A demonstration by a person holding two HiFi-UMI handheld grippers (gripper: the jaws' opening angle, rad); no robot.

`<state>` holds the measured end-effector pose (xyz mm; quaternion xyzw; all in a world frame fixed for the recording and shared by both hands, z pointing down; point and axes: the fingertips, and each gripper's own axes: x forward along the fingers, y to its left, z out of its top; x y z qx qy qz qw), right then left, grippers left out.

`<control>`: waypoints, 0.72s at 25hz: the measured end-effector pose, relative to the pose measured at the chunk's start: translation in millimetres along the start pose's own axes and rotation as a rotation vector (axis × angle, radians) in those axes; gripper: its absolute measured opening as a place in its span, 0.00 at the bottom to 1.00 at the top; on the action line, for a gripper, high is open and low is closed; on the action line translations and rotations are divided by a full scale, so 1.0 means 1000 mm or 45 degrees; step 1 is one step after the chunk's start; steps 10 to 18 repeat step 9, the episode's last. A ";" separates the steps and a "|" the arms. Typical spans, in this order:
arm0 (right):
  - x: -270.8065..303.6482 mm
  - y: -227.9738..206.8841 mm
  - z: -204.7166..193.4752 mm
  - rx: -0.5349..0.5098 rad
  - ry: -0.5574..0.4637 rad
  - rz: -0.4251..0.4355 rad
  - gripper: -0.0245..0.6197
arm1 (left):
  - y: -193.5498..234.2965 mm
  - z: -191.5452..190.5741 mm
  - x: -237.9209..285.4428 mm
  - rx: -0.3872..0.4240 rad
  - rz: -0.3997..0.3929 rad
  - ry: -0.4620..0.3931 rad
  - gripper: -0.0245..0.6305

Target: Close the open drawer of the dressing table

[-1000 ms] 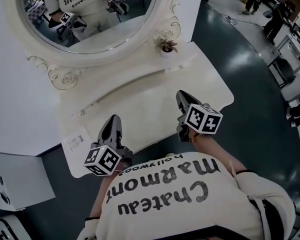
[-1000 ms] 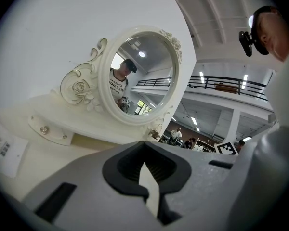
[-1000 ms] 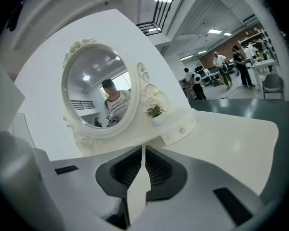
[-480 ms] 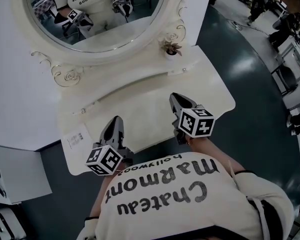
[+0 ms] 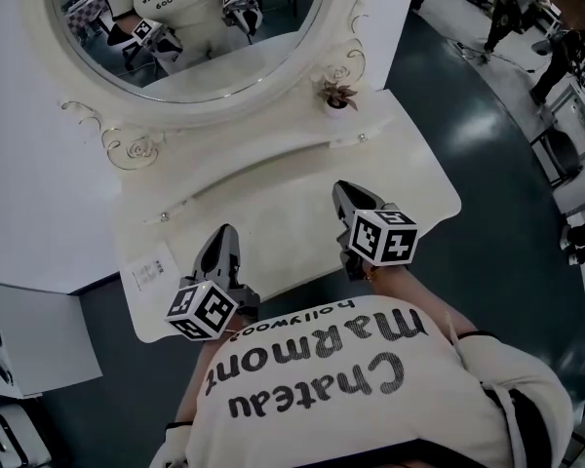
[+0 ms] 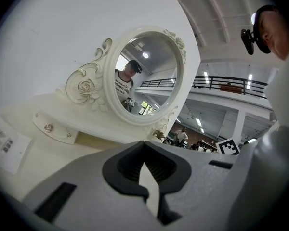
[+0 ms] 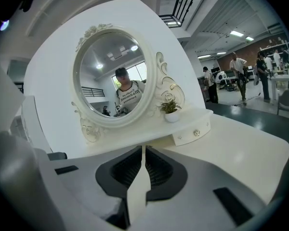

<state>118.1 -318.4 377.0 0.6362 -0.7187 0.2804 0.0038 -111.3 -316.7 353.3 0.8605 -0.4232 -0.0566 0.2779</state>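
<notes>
The white dressing table (image 5: 273,203) has an oval mirror (image 5: 185,27) and a small knobbed drawer at each end of its shelf, left drawer (image 5: 163,217) and right drawer (image 5: 362,137). I cannot tell from these views whether either is pulled out. My left gripper (image 5: 222,234) hovers over the tabletop near the front edge, jaws together, nothing held. My right gripper (image 5: 346,191) is to its right over the tabletop, also shut and empty. In the left gripper view the left gripper (image 6: 145,148) points at the mirror and the left drawer (image 6: 50,127). From the right gripper (image 7: 143,150) I see the right drawer (image 7: 192,134).
A small potted plant (image 5: 338,96) stands on the shelf at the right. A paper card (image 5: 151,269) lies at the tabletop's left front corner. The person's body hides the table's front edge. Dark floor lies to the right, with people and desks far off (image 5: 556,57).
The right gripper has shifted slightly left and rolled a little. The left gripper has stayed where it was.
</notes>
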 end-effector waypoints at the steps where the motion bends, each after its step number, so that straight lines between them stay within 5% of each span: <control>1: 0.001 0.000 0.000 -0.001 0.001 0.001 0.11 | 0.000 0.000 0.001 0.000 0.002 -0.002 0.05; 18: 0.002 -0.005 0.001 -0.002 0.009 -0.004 0.11 | -0.001 0.000 0.005 -0.013 0.008 0.003 0.05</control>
